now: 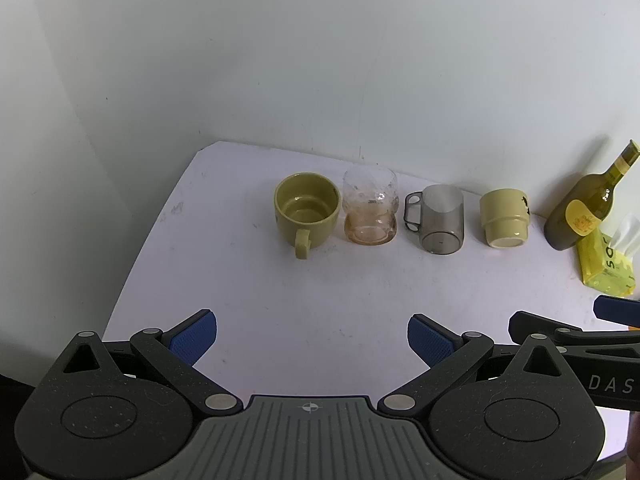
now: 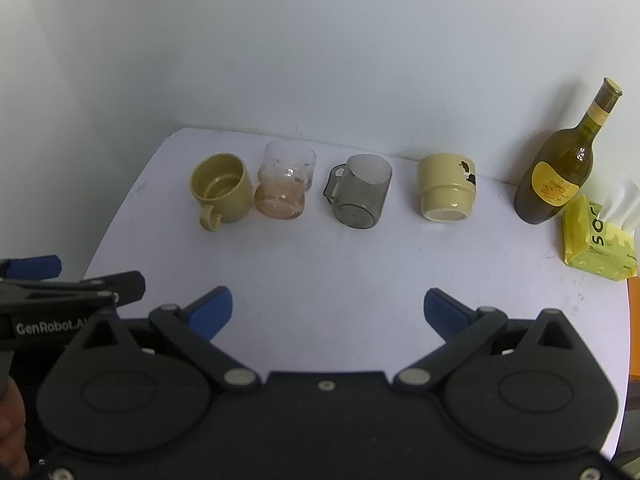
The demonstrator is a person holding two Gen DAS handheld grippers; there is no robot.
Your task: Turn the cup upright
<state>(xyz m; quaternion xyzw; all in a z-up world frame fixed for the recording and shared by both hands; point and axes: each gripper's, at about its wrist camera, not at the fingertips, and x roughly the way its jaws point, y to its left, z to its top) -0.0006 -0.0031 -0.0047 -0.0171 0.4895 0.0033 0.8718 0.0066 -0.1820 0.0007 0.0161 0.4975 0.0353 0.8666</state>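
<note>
Four cups line the far side of a white table point(image 2: 360, 272) against a pale wall: an olive mug point(image 2: 221, 189) standing mouth up with its handle toward the near edge, a pink-tinted glass tumbler point(image 2: 285, 184) touching it, a smoky clear mug point(image 2: 360, 194) and a cream cup point(image 2: 446, 186). The last two appear to show their bases toward the cameras (whether tipped or inverted is hard to tell through the fisheye lens). Right of the row stand a dark wine bottle point(image 2: 560, 164) and, just beside it, a yellow tissue box point(image 2: 596, 240). Near the front edge, the left gripper point(image 1: 312, 338) and right gripper point(image 2: 328, 312) hover side by side, each with blue-padded fingers spread wide, grasping nothing, well apart from the cups.
</note>
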